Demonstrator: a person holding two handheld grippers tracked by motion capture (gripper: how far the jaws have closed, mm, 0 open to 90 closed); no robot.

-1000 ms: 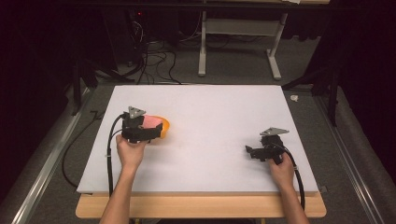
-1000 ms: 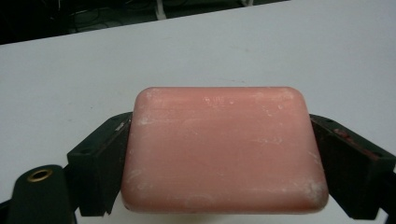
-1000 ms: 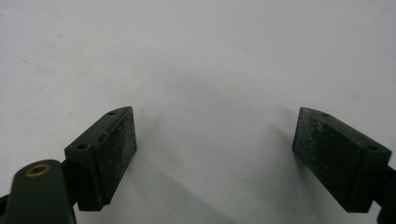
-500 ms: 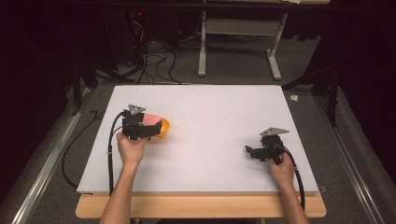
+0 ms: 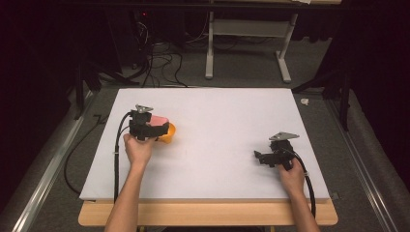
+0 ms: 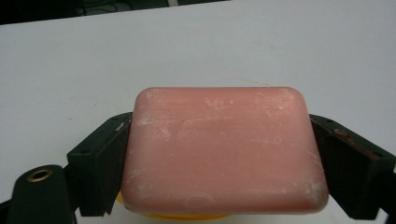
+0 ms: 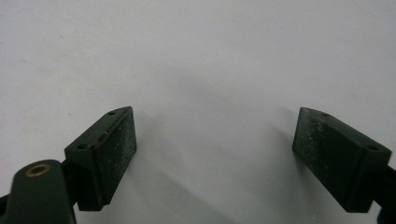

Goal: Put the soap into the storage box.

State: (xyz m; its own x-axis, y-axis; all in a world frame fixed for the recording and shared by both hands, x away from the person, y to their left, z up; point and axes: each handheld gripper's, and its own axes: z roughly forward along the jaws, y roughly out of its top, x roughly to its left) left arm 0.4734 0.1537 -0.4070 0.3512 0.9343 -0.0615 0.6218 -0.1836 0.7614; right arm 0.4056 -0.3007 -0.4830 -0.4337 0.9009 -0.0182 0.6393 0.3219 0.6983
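Observation:
A pink bar of soap (image 6: 224, 149) sits between the black jaws of my left gripper (image 6: 219, 140), which press on both of its short sides. Under its near edge shows a sliver of a yellow-orange dish (image 6: 177, 216). In the high view the left gripper (image 5: 155, 126) holds the soap (image 5: 158, 119) just above the orange dish (image 5: 170, 134) at the left of the white table (image 5: 222, 116). My right gripper (image 5: 261, 157) rests low at the right of the table. Its jaws stand open (image 7: 215, 140) with nothing but bare table between them.
A wooden edge (image 5: 208, 215) runs along the table's near side. Beyond the far edge, on the dark floor, stand a white desk frame (image 5: 246, 43) and a tangle of cables (image 5: 159, 53). A black cable (image 5: 116, 159) trails from the left gripper.
The left gripper with the soap has edged slightly away from the person, staying over the dish. The right gripper has kept still.

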